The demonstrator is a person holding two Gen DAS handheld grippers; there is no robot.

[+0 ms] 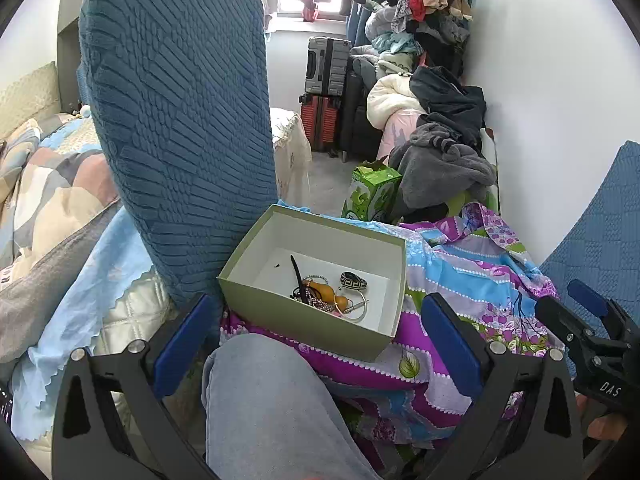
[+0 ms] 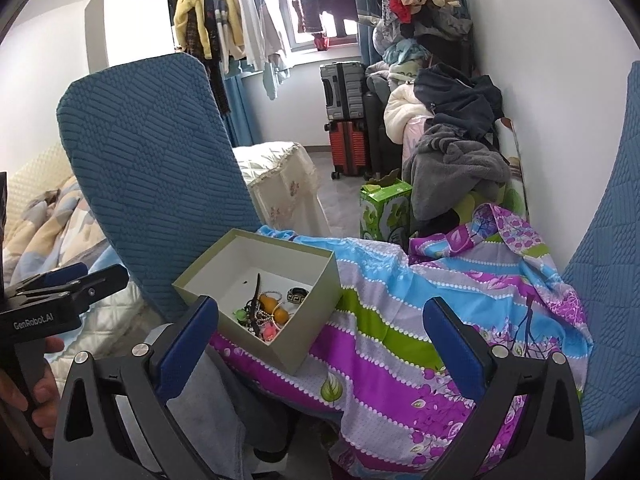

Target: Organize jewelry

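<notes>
A: Where does the jewelry (image 1: 328,292) lie relative to the tongs?

B: In the open box (image 1: 280,320), on the patterned cloth (image 1: 460,272); ahead of the left gripper (image 1: 316,344), between its fingers' lines; ahead-left of the right gripper (image 2: 320,344).

A: State of each?

B: Both spread fully, holding nothing.

A: Nearer hand, axis?

B: Left, by my judgement; the box's long side runs crosswise, tilted.

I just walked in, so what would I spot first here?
Probably the open box in the middle, resting on a bright purple-striped cloth, with a jewelry pile in its near corner. A tall blue chair back rises left of it, and laundry heaps by the right wall.
</notes>
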